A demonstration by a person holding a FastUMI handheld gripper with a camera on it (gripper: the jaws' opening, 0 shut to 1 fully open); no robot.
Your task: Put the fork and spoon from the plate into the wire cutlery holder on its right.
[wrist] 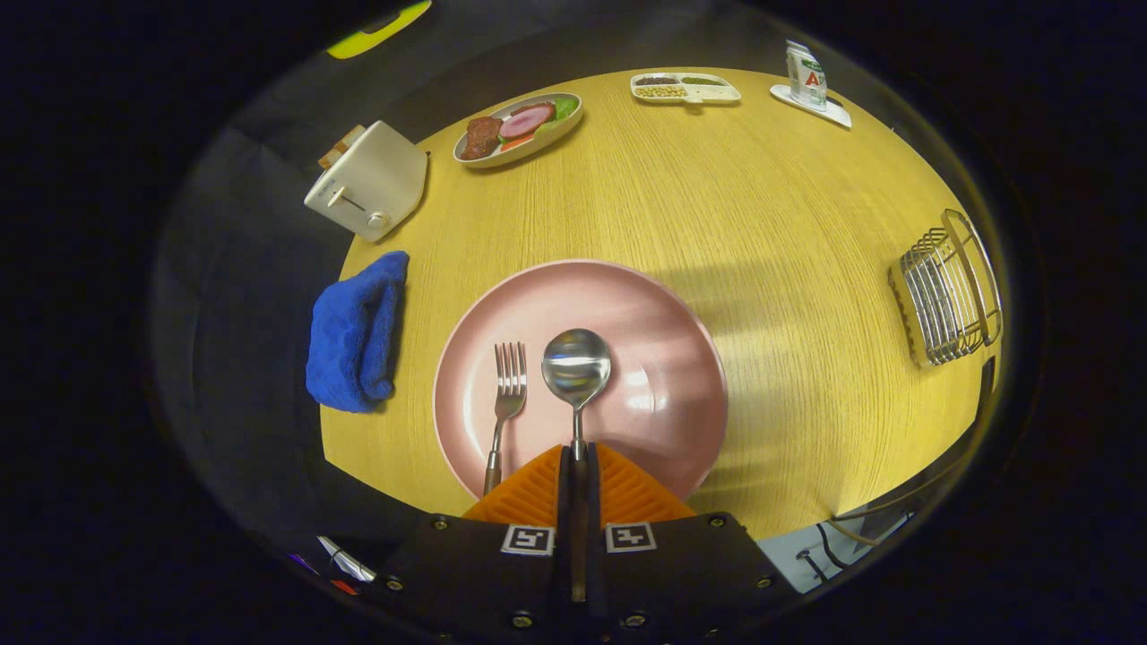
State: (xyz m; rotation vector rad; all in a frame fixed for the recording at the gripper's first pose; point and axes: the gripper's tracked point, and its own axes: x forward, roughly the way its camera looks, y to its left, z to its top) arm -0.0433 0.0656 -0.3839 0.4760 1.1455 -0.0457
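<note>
The gripper (578, 461) clamps the handle of the metal spoon (576, 367), which lies on the round pink plate (668, 358) right of the metal fork (507, 399). The wire cutlery holder (945, 291) stands well right, the folded blue towel (354, 336) left of the plate.

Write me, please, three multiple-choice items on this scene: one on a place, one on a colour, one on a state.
1. Where is the fork?
A. in the wire holder
B. on the plate, left of the spoon
C. on the cloth
2. What colour is the plate?
A. pink
B. green
C. white
3. What is the gripper doing?
A. open above the toaster
B. shut on the spoon handle
C. shut on the fork

Answers: 1 B, it lies beside the spoon; 2 A, pale pink rim; 3 B, both fingers pinch the handle.
</note>
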